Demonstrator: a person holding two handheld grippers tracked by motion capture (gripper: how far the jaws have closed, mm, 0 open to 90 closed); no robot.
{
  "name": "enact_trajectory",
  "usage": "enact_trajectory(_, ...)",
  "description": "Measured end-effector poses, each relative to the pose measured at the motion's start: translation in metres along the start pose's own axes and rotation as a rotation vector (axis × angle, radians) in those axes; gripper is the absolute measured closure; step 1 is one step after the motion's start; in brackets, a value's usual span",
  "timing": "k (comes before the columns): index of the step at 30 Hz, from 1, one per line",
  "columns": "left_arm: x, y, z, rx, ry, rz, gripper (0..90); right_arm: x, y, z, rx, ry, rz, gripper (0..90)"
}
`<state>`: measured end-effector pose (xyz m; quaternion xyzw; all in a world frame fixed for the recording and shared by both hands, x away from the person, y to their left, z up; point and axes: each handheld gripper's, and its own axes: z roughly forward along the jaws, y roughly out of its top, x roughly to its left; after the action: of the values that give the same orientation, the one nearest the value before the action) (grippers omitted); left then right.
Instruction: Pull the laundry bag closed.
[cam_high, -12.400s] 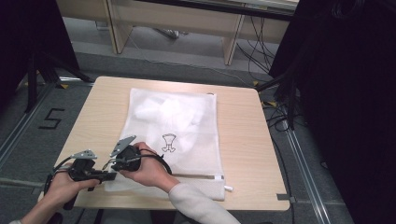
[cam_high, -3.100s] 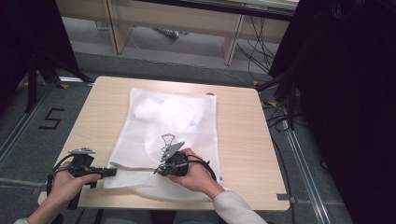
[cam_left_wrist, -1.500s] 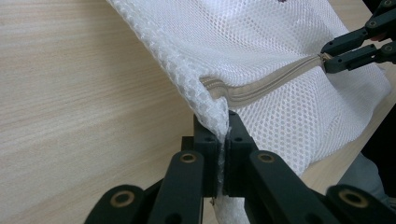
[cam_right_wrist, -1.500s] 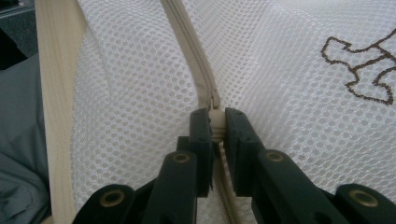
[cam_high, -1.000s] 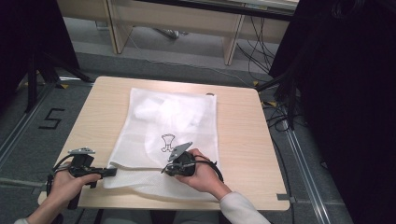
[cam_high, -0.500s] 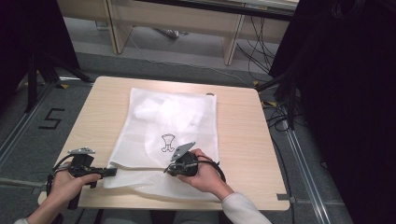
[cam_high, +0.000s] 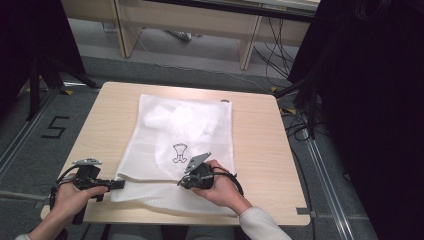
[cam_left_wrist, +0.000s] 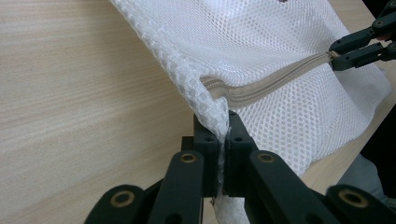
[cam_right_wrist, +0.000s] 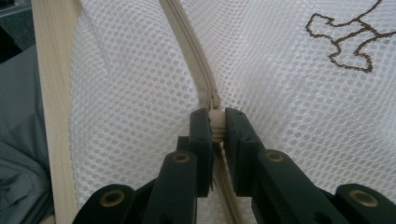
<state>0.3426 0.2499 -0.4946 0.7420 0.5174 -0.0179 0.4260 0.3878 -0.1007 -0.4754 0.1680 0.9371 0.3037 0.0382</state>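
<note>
Even overhead light is brightening the table (cam_high: 260, 130) while the far and right surroundings are staying dark, and in both gripper views the near black jaws are blurring softly while the white mesh bag (cam_left_wrist: 280, 56) is showing sharp, without glare.

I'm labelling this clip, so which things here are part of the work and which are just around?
In use:
- white mesh laundry bag
- its zipper
- zipper pull, pinched by the right gripper
- left gripper, clamping the bag's corner

Just around:
- wooden table
- cables on the floor
- "5" floor marking
</note>
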Motion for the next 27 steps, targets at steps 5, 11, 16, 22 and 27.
enact_trajectory(5, -0.0001, 0.0000, 0.0000, 0.000, 0.000, 0.000, 86.0, 0.0002, -0.0008, 0.0002, -0.011, 0.000, 0.004, 82.8)
enact_trajectory(11, 0.0002, -0.0001, 0.0000, -0.001, 0.000, -0.001, 86.0, -0.0013, -0.0025, -0.0026, 0.001, -0.003, 0.001, 82.8)
enact_trajectory(16, 0.0001, 0.0000, 0.0000, 0.001, 0.002, -0.001, 86.0, -0.0015, -0.0044, -0.0035, -0.004, -0.004, -0.001, 82.8)
enact_trajectory(22, 0.0001, -0.0001, 0.0000, 0.001, 0.002, 0.000, 86.0, -0.0014, -0.0054, -0.0043, -0.006, -0.001, 0.003, 82.8)
enact_trajectory(27, 0.0000, 0.0000, 0.0000, 0.001, 0.002, 0.001, 86.0, -0.0007, -0.0056, -0.0049, -0.005, 0.002, 0.007, 82.8)
